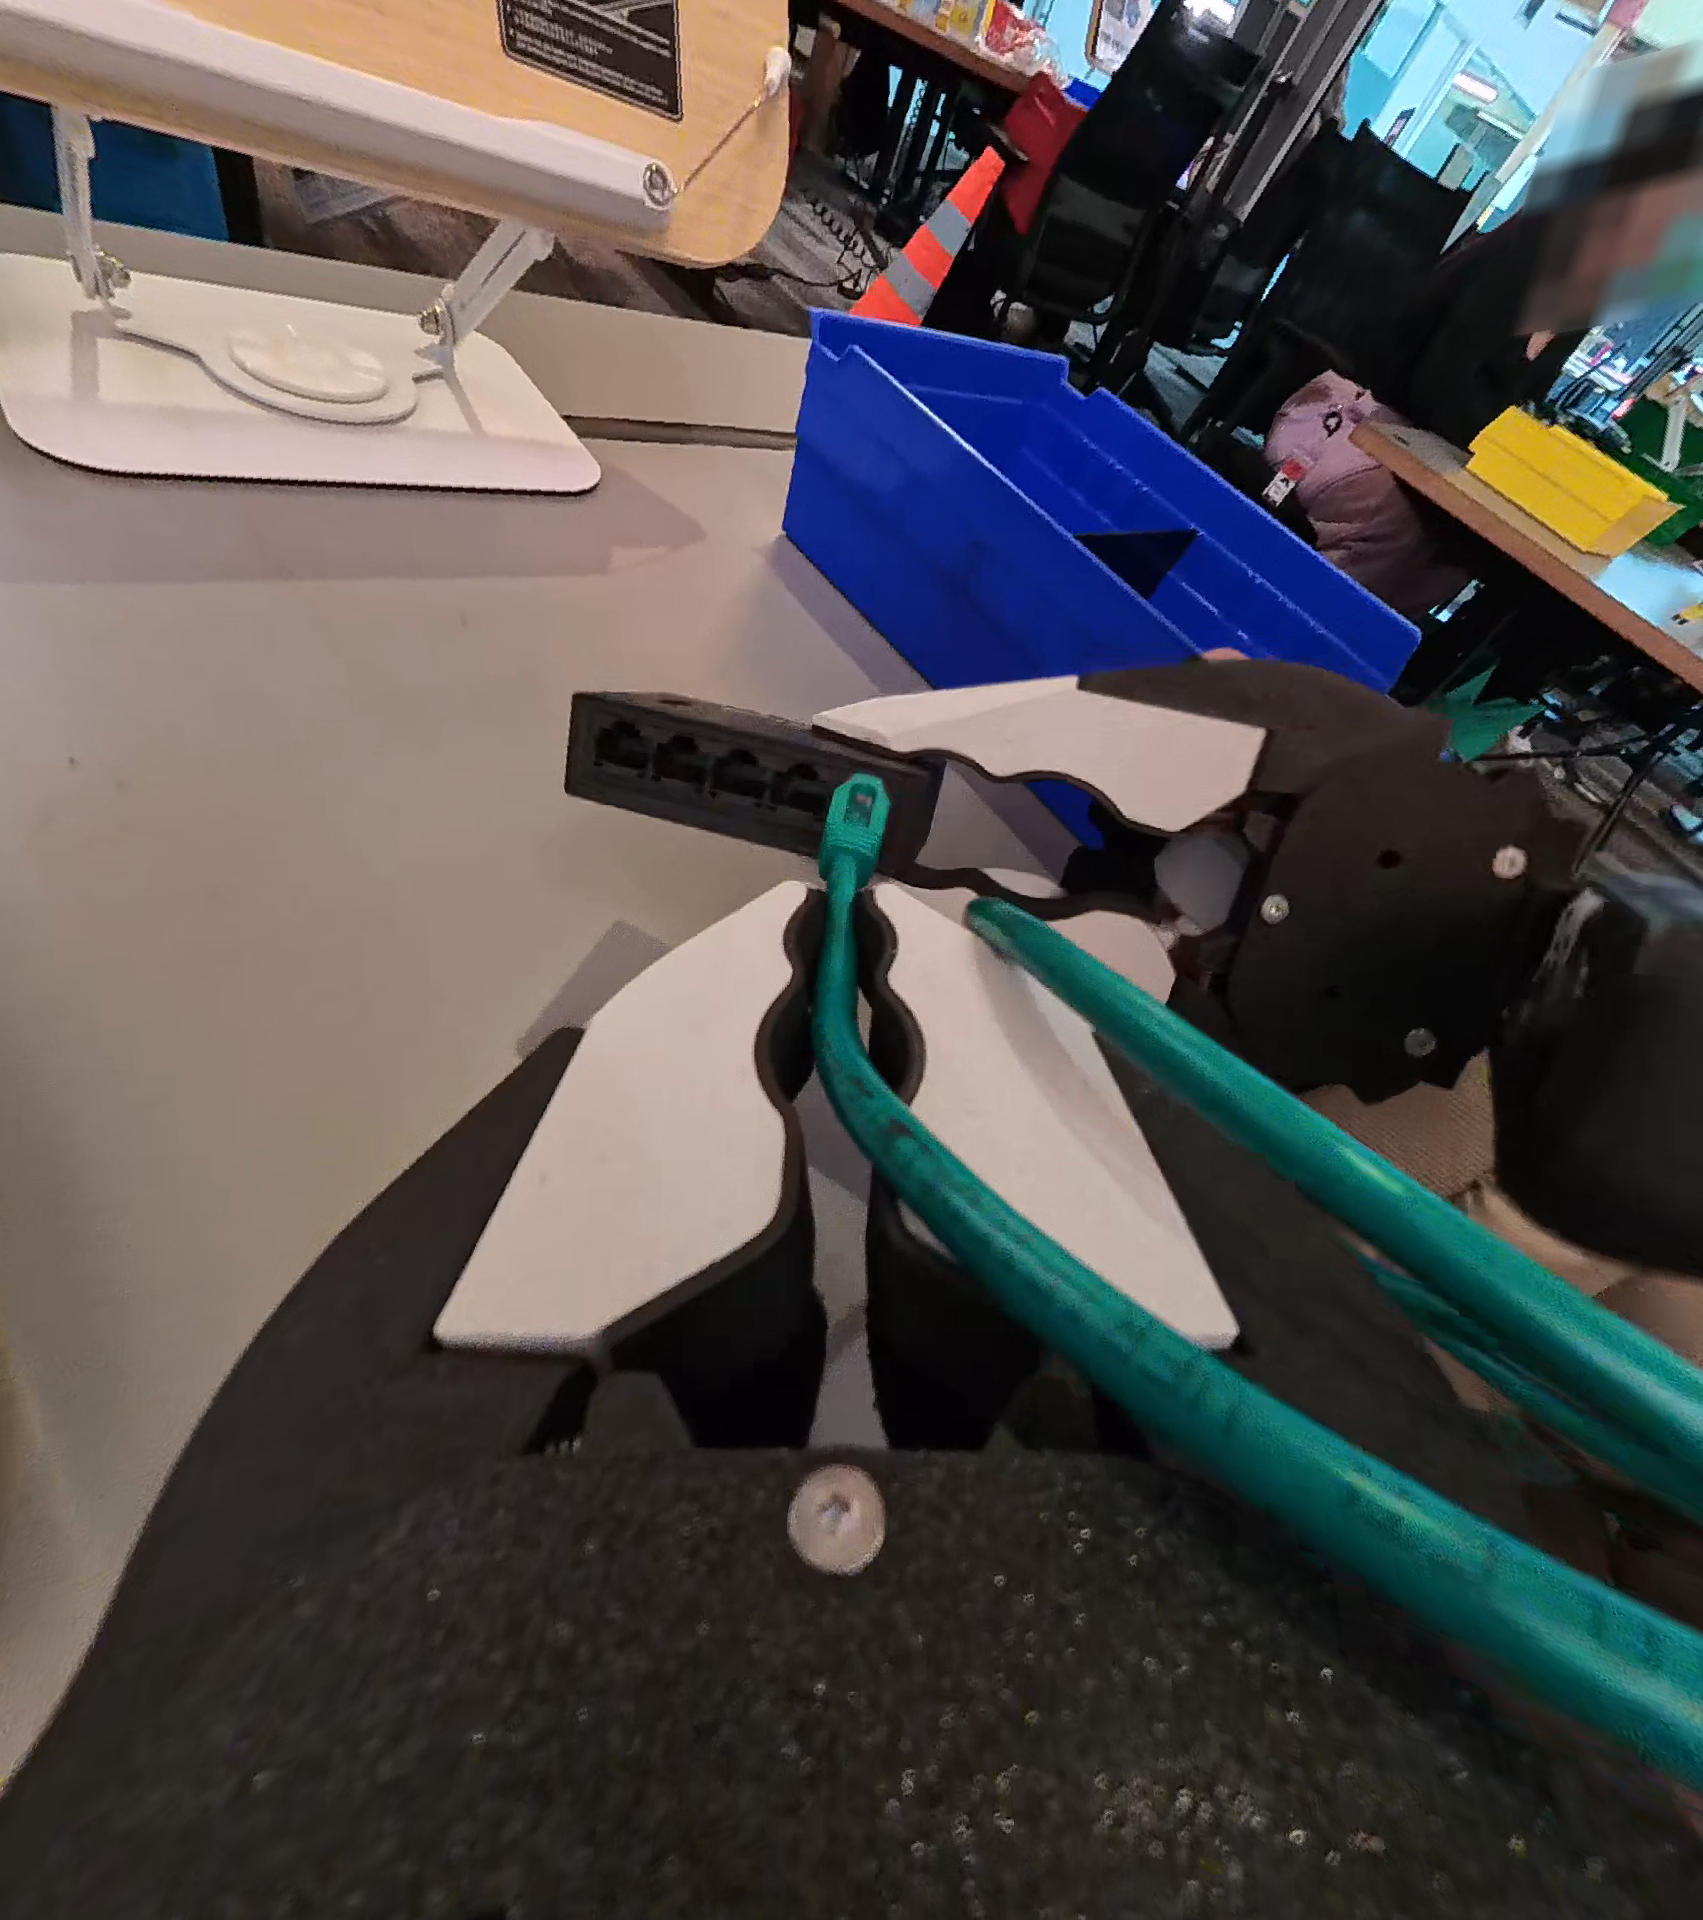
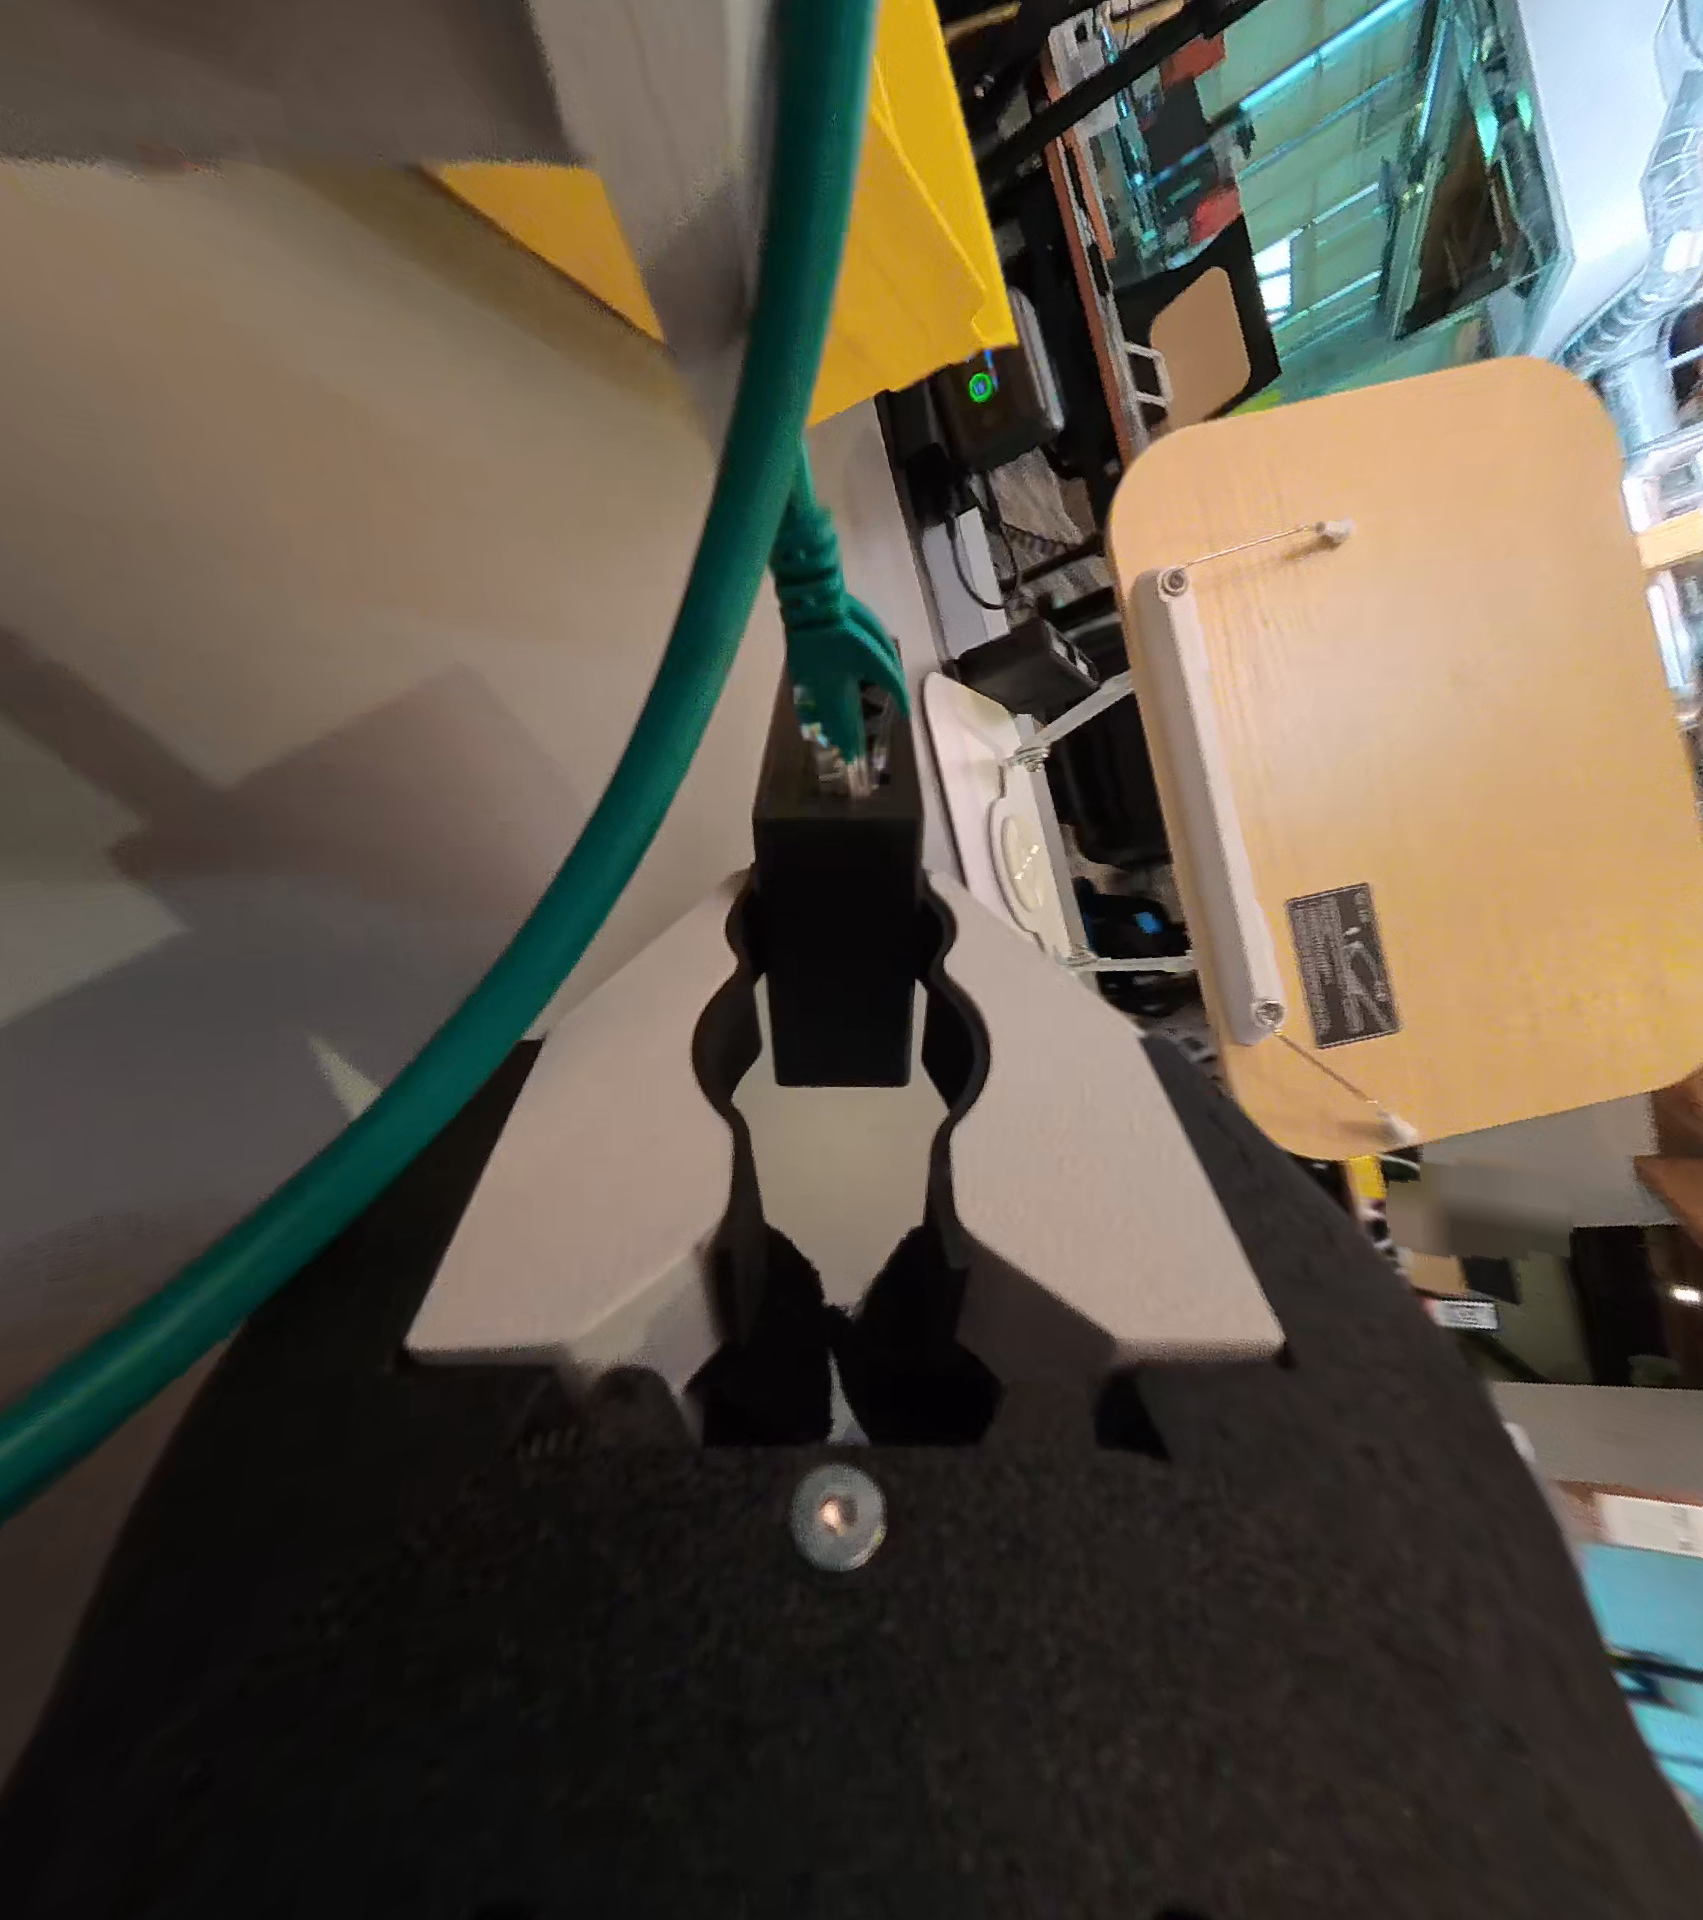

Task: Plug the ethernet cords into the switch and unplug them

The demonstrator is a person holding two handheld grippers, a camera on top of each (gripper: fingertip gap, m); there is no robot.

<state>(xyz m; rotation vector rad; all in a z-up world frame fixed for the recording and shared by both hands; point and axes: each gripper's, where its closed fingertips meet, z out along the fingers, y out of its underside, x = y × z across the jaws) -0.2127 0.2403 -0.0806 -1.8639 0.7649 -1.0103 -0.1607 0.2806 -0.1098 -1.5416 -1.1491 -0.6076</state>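
A black switch with a row of ports is held just above the grey table. My right gripper is shut on its right end; in the right wrist view the right gripper clamps the switch between both fingers. My left gripper is shut on a green ethernet cord just behind its plug. The plug sits at the rightmost port; I cannot tell whether it is fully seated. The plug also shows in the right wrist view. A second green cord runs off to the right.
A blue bin stands behind the switch. A white stand with a tilted wooden board is at the far left of the table. An orange cone, chairs and a person are beyond. A yellow bin shows in the right wrist view. The tips of one gripper are about 8 centimetres away from the tips of the other.
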